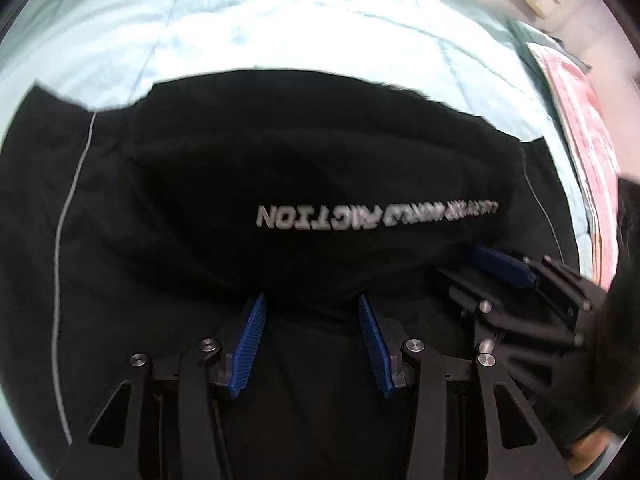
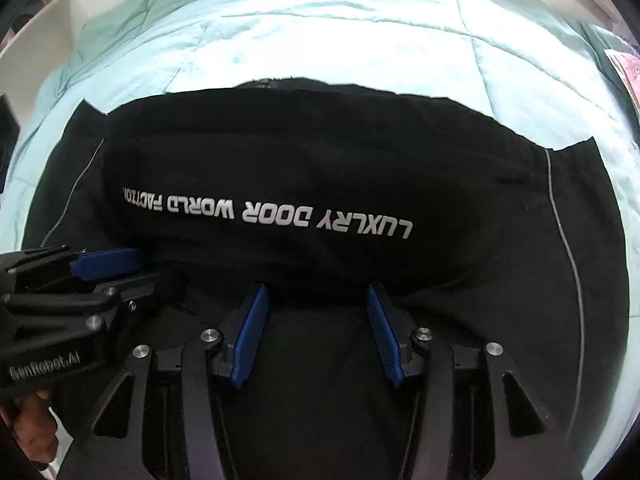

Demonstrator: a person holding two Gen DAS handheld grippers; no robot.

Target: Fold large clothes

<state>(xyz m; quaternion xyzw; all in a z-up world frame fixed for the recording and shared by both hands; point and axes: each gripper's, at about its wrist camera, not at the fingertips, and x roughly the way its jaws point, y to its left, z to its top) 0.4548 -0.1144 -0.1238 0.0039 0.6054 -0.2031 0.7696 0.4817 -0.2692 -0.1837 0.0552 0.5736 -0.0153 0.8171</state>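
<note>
A large black garment (image 1: 320,160) (image 2: 320,152) lies spread on a pale teal quilt (image 1: 280,20). It has an upside-down line of white lettering (image 2: 264,214) and thin grey piping down both sides. A folded-over layer lies across it, with its near edge at my fingertips. My left gripper (image 1: 311,298) points down at that edge, jaws apart, pads not pressing on cloth. My right gripper (image 2: 316,288) stands the same way just to the right. One blue pad (image 1: 502,266) of the right gripper shows in the left wrist view. A left-gripper pad (image 2: 106,262) shows in the right wrist view.
The quilt (image 2: 320,32) stretches away beyond the garment's far edge. A pink-patterned cloth (image 1: 580,120) (image 2: 628,68) lies along the bed's right side. White furniture (image 2: 40,28) stands at the far left. A person's hand (image 2: 32,432) holds the left gripper's body.
</note>
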